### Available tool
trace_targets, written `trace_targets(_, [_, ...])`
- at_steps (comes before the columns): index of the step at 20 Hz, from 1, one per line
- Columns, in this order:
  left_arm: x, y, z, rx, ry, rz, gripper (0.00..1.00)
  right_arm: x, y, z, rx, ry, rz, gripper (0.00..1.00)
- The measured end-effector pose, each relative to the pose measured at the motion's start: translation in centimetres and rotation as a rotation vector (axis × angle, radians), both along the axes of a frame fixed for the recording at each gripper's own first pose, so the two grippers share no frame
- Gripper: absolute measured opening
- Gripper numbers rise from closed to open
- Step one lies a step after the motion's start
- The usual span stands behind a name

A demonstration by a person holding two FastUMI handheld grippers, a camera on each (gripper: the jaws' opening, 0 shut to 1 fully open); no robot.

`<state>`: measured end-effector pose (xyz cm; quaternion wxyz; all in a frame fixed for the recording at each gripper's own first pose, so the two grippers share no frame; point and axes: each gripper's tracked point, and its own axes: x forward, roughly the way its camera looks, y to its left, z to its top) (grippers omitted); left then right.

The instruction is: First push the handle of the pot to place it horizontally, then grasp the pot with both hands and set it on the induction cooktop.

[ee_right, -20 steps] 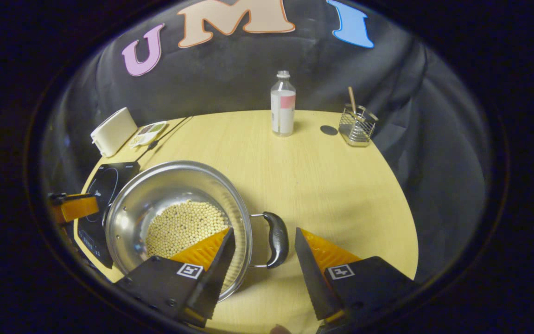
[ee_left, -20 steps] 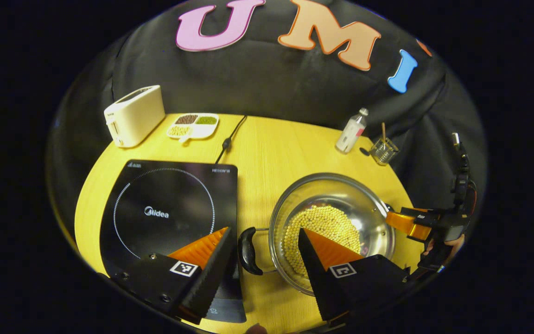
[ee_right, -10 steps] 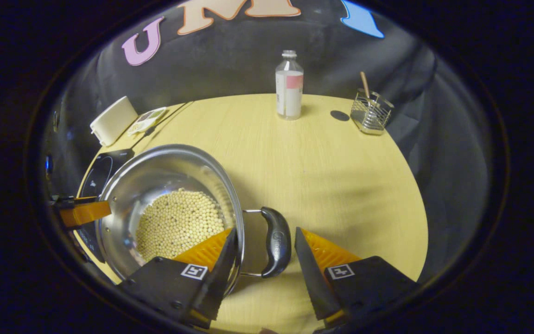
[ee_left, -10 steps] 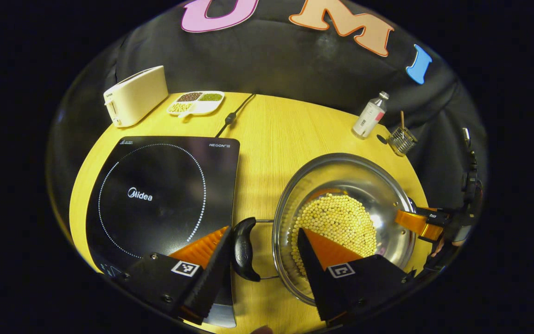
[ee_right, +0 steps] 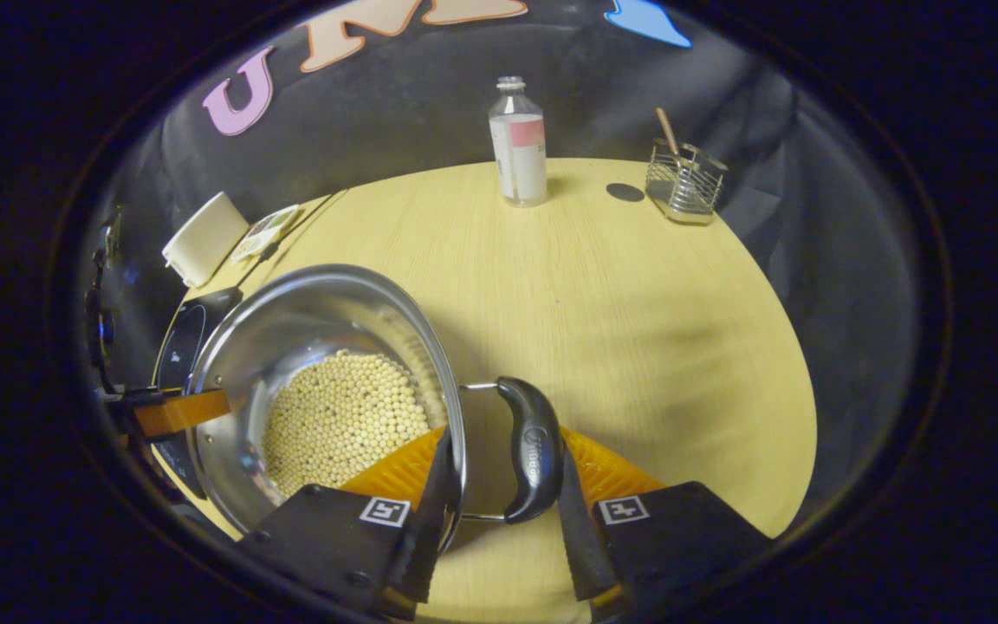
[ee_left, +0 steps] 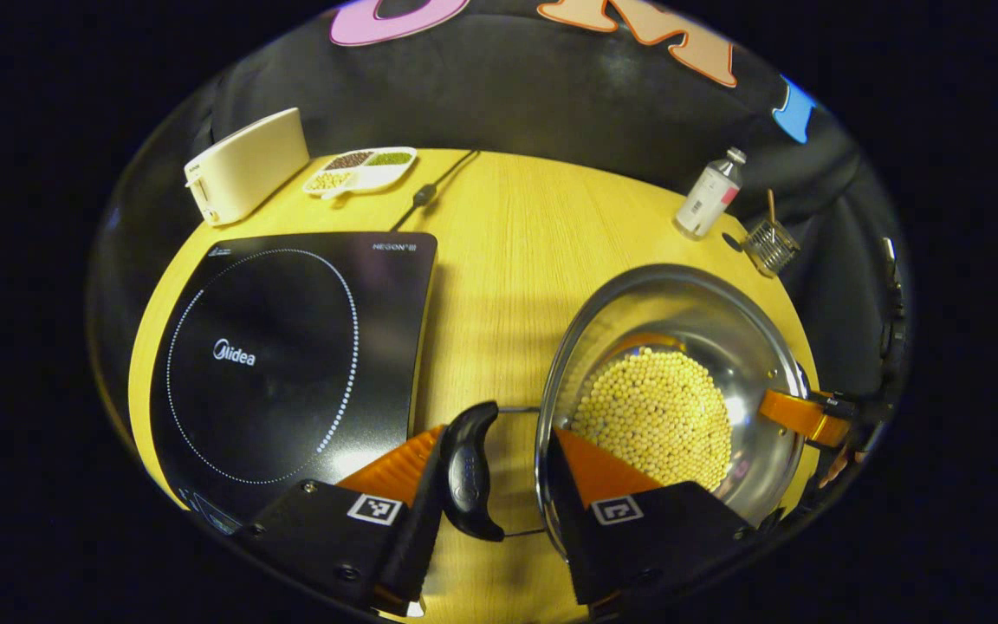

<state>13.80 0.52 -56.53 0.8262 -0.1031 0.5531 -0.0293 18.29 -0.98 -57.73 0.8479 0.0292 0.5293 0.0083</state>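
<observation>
Straddling the pot (ee_left: 681, 381) handles now: left hand-held gripper (ee_left: 490, 485) has its fingers part open around the left handle (ee_left: 467, 472), one finger touching it, the other inside the rim; right hand-held gripper (ee_right: 499, 494) brackets the right handle (ee_right: 532, 451) the same way, not yet clamped. Pot, full of beans (ee_left: 655, 416), sits on the desk (ee_left: 499, 243) just right of the cooktop (ee_left: 274, 347). Close both evenly, lift level, avoid tipping.

Pot (ee_left: 681, 364) sits right of the induction cooktop (ee_left: 282, 347) on the table (ee_left: 499, 251) — toaster (ee_left: 243, 165) behind.
</observation>
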Motion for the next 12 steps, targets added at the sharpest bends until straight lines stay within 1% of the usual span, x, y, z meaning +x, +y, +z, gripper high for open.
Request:
trace_targets(1, [0.1, -0.2, -0.2, -0.001, 0.009, -0.013, 0.67, -0.1, 0.0, -0.4, 0.003, 0.004, -0.003, 0.60])
trace_targets(2, [0.1, -0.1, -0.3, -0.001, 0.005, -0.022, 0.64, -0.1, 0.0, -0.4, 0.012, 0.014, -0.013, 0.64])
trace_targets(4, [0.1, 0.0, -0.4, -0.004, 0.011, -0.025, 0.65, 0.1, 0.0, -0.5, 0.035, 0.019, -0.042, 0.56])
trace_targets(5, [0.4, 0.0, -0.3, -0.007, 0.007, -0.017, 0.63, 0.0, 0.2, -0.3, 0.040, 0.017, -0.047, 0.54])
trace_targets(6, [0.1, -0.1, -0.2, -0.010, 0.020, -0.015, 0.60, -0.2, 0.2, -0.5, 0.037, 0.023, -0.044, 0.48])
trace_targets(7, [-0.2, -0.2, -0.1, -0.011, 0.029, -0.020, 0.61, -0.5, 0.2, 0.2, 0.040, 0.020, -0.048, 0.48])
trace_targets(8, [-0.3, -0.1, 0.5, -0.015, 0.024, -0.020, 0.59, 0.0, 0.2, -0.2, 0.043, 0.021, -0.049, 0.47])
trace_targets(12, [0.2, 0.6, 2.4, -0.009, -0.012, -0.021, 0.58, -0.3, 0.7, 2.2, 0.061, 0.002, -0.070, 0.46])
